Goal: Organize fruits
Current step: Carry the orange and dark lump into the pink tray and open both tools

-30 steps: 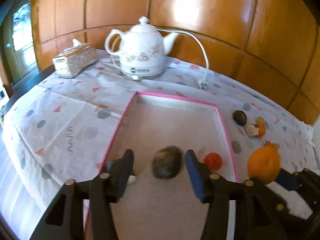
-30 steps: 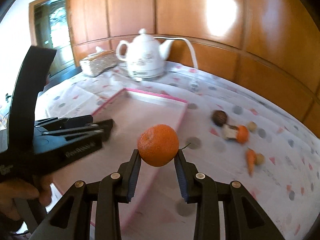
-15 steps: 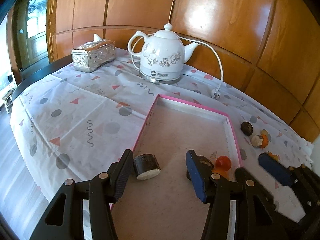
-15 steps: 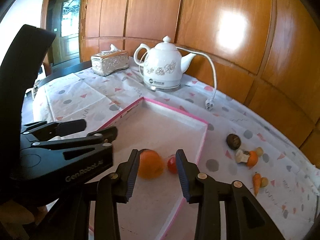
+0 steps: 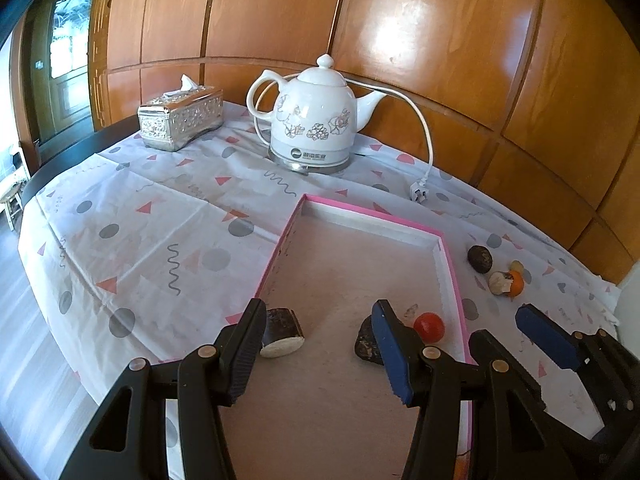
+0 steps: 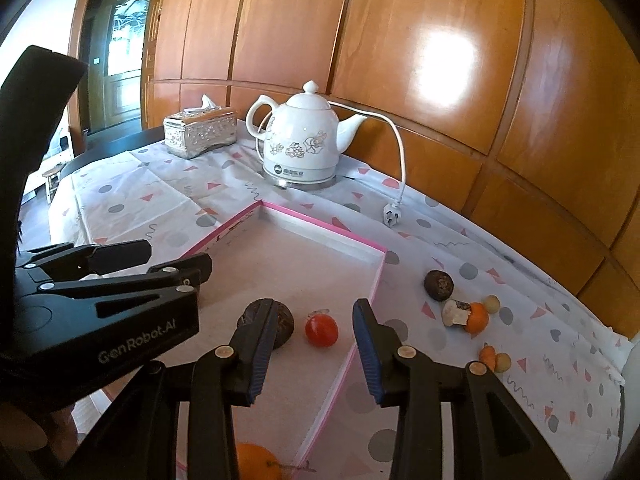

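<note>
Orange fruit (image 6: 256, 460) in pink tray (image 6: 320, 229): R wrist view only.

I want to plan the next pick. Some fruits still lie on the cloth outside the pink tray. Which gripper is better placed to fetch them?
Right, probably. The right gripper is empty, and the loose pieces, like the dark round fruit, lie on its side of the pink tray. The left gripper, also empty, hangs over the tray's opposite side.

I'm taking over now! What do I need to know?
Left gripper: open, empty.
Right gripper: open, empty, above the tray.
In the tray: orange, small red fruit, dark round fruit, cut log-like piece.
On the cloth to the right: dark ball, mushroom-like piece touching an orange one, small carrot, two pale balls.
Left: move those into the tray.
</note>
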A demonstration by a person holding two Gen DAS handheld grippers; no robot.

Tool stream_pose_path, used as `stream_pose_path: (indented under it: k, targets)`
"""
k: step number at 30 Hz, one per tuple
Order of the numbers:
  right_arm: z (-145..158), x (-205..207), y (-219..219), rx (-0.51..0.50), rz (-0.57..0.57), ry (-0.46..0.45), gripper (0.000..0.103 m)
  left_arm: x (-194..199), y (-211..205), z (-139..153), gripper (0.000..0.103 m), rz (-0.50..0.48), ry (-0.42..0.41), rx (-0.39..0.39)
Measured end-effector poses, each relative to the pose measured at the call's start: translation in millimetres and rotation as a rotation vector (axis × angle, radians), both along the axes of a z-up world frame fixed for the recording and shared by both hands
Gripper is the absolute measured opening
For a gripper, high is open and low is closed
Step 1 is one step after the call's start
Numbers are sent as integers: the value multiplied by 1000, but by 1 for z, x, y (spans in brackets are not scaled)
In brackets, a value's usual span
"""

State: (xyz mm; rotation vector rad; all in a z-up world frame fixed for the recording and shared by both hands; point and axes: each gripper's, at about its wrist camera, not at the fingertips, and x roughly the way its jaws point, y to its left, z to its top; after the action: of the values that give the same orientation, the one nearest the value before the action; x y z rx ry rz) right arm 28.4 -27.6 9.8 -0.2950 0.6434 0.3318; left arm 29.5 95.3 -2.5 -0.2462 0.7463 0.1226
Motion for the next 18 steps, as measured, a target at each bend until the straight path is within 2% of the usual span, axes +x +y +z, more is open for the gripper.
stream_pose_path:
  k: [18]
  targets:
    - [-7,-1,-23,6,-55,13,39,-4,-23,5,56,-56,0,26]
